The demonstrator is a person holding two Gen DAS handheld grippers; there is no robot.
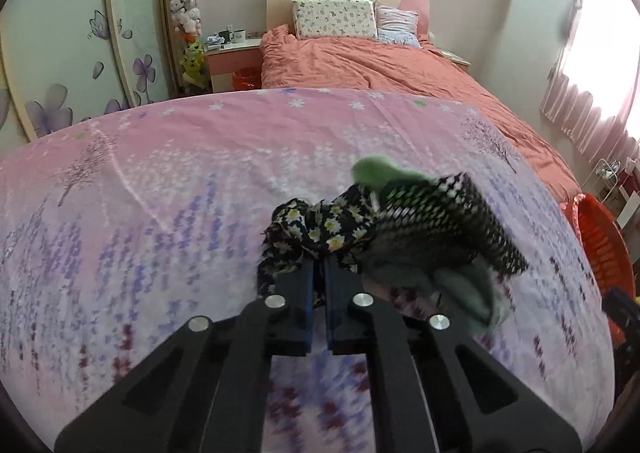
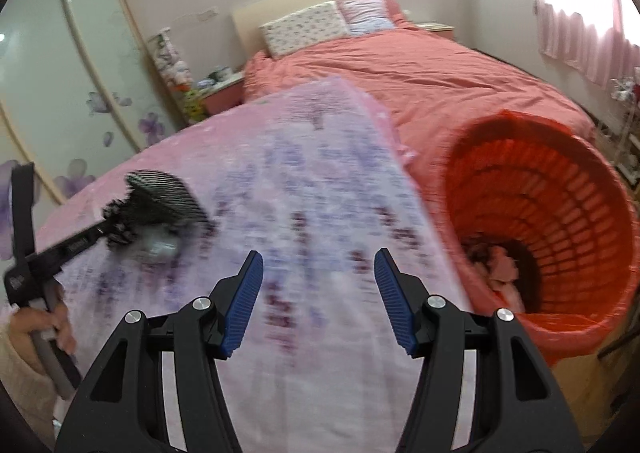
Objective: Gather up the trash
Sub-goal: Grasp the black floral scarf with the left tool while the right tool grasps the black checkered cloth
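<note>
My left gripper point(image 1: 319, 267) is shut on a bundle of black floral and checked cloth with green pieces point(image 1: 384, 225), held above the pink floral sheet point(image 1: 180, 173). In the right wrist view the left gripper point(image 2: 116, 227) shows at the left with the dark blurred bundle point(image 2: 160, 209). My right gripper point(image 2: 319, 285) is open and empty above the sheet point(image 2: 312, 181). The orange slatted basket point(image 2: 560, 213) stands just right of it, with pinkish scraps point(image 2: 500, 265) at its bottom. The basket's rim also shows at the right edge of the left wrist view point(image 1: 600, 237).
A bed with a coral duvet point(image 1: 380, 61) and two pillows point(image 1: 336, 17) lies behind the sheet. A nightstand with cups point(image 1: 232, 49) and a small orange bin point(image 1: 245, 78) stand at the back left, beside wardrobe doors point(image 1: 60, 53). A curtained window point(image 1: 592, 73) is at the right.
</note>
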